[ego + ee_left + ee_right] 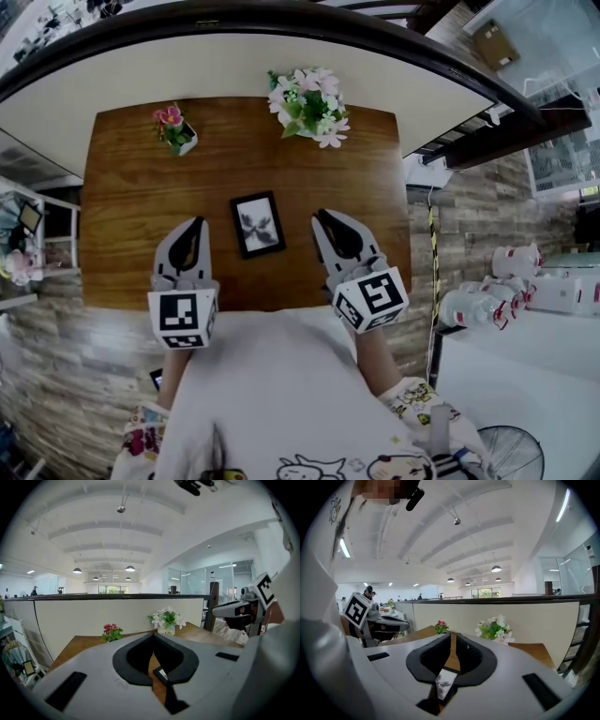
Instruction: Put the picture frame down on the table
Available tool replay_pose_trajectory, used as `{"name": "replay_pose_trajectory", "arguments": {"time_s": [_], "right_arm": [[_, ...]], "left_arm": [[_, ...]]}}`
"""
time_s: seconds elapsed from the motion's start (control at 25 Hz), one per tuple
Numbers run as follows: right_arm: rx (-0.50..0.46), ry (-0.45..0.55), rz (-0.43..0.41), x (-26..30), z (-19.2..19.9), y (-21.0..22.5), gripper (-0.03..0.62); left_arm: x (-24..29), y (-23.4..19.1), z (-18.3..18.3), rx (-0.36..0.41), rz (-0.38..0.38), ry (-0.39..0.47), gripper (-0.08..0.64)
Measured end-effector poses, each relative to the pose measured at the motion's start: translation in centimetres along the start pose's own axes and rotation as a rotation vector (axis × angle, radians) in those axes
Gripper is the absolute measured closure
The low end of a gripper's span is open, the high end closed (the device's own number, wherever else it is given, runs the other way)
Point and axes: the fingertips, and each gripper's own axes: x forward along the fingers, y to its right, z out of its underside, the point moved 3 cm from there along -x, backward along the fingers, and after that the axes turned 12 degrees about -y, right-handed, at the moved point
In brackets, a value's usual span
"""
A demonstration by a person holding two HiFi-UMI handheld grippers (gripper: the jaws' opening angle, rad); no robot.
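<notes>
The black picture frame (pixel 258 223) lies flat on the wooden table (pixel 122 216), face up, with a grey-white print in it. My left gripper (pixel 199 223) hovers just left of it and my right gripper (pixel 319 217) just right of it. Both are shut and hold nothing. In the left gripper view, a corner of the frame (pixel 162 672) shows through the gap below the left gripper's (pixel 153 634) closed tips. The right gripper view shows the print (pixel 445 682) the same way under the right gripper (pixel 453 633).
A small pot with pink flowers (pixel 173 127) stands at the table's back left. A pot of white flowers (pixel 309 105) stands at the back middle. A low white partition (pixel 234 66) runs behind the table. White bottles (pixel 478 305) sit on a counter to the right.
</notes>
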Motion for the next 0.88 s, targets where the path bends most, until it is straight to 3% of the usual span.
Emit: {"name": "replay_pose_trajectory", "arguments": {"time_s": [0.24, 0.88], "right_arm": [[-0.015, 0.012, -0.014, 0.1, 0.2, 0.0, 0.584], [0.061, -0.018, -0.015, 0.3, 1.5, 1.1, 0.592]], "left_arm": [[0.3, 0.0, 0.3, -0.008, 0.003, -0.011, 0.555], [0.8, -1.0, 1.4, -0.028, -0.007, -0.047, 0.555]]}}
